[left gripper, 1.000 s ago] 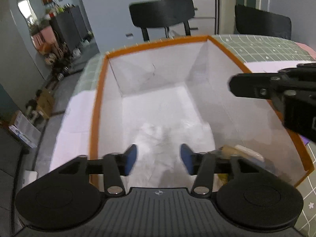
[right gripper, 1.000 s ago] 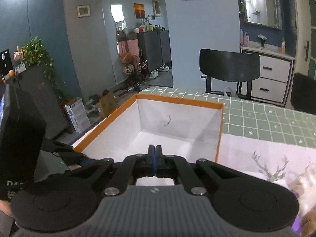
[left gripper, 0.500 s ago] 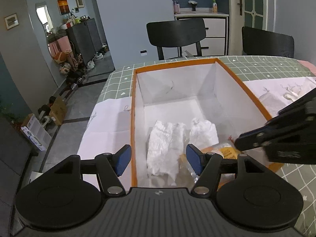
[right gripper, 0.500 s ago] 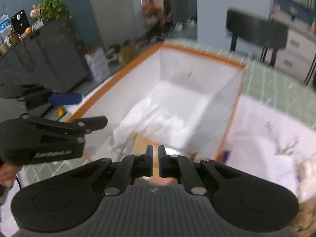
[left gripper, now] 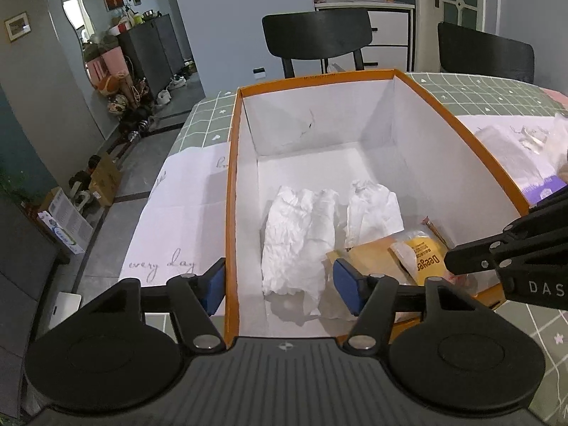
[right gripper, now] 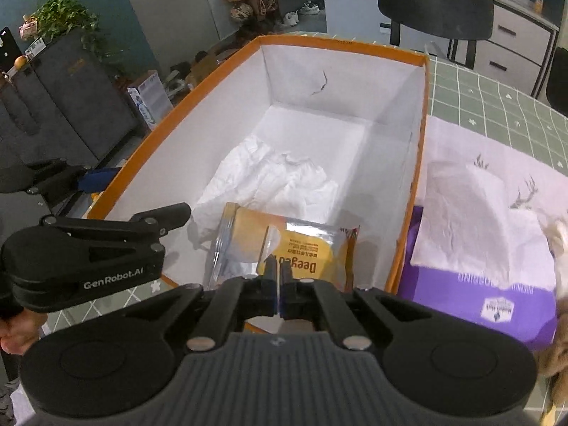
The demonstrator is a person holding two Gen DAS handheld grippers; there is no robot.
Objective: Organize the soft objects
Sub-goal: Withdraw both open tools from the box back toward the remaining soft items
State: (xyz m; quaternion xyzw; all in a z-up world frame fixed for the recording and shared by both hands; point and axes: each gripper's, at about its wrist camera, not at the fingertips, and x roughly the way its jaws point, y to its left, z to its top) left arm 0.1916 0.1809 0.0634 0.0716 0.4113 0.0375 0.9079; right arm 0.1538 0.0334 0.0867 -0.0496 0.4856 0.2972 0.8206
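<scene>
An orange-rimmed white box (left gripper: 232,163) (right gripper: 355,44) stands on the table. Inside lie crumpled white cloths (left gripper: 301,234) (right gripper: 269,181) and a yellow and silver snack packet (left gripper: 419,255) (right gripper: 284,245). My left gripper (left gripper: 278,285) is open and empty, straddling the box's near left wall; it also shows at the left of the right wrist view (right gripper: 106,191). My right gripper (right gripper: 277,284) is shut just above the packet's near edge; whether it pinches the packet cannot be told. It also shows at the right of the left wrist view (left gripper: 458,261).
A white cloth (right gripper: 472,213) lies on a purple package (right gripper: 490,298) right of the box. White paper (left gripper: 181,220) lies left of it. Two black chairs (left gripper: 319,39) stand behind the green checked table (left gripper: 497,92). Something furry (right gripper: 557,348) is at the far right.
My left gripper pulled back and up out of the box and opened wider. My right gripper tilted down over the box, where the packet now lies.
</scene>
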